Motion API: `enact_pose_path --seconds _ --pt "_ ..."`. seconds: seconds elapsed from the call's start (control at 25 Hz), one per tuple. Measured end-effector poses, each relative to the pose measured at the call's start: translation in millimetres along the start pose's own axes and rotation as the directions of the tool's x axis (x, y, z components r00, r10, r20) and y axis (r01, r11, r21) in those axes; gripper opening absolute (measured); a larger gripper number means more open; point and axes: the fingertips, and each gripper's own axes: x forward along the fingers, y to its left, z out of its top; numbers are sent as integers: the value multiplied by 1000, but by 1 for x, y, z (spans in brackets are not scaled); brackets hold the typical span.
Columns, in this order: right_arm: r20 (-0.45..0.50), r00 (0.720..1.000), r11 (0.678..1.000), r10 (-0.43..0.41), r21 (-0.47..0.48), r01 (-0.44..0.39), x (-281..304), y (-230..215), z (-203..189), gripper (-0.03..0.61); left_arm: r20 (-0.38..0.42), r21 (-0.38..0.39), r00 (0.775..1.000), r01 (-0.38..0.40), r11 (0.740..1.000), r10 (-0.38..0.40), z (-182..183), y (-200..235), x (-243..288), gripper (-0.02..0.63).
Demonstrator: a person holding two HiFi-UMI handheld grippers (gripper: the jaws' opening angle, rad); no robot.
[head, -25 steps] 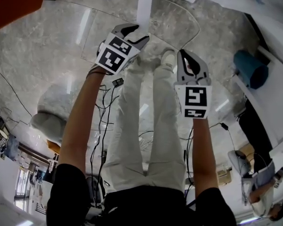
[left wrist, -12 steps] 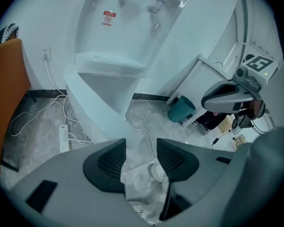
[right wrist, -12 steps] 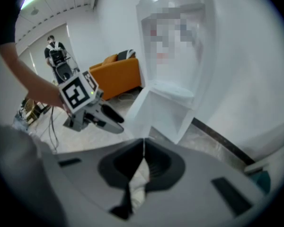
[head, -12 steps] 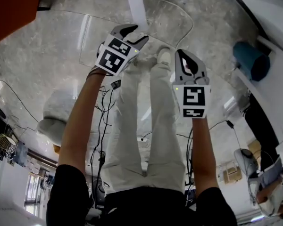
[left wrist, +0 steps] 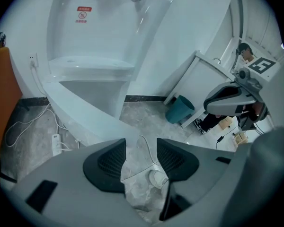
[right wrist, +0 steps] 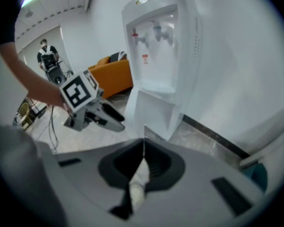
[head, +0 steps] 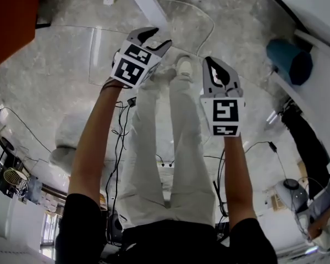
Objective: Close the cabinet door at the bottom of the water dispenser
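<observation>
Door has drifted left in head view and stands open ahead of both grippers. Left gripper jaws apart, right gripper jaws together, both empty. Advise a square push on the door's outer face.

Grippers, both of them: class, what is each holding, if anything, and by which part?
Nothing is held. The left gripper has its jaws apart with nothing between them; the right gripper has its jaws shut together, empty.
</observation>
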Motion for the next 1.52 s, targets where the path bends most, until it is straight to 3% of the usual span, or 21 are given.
enact_pose_path --seconds 0.72,1.52 --pt "30 999 996 -13 88 11 -7 -32 -12 35 5 78 1000 -4 997 3 46 -19 39 209" --pt "22 1000 994 -10 108 8 -3 -55 -23 35 35 154 999 -32 988 27 100 -21 73 209"
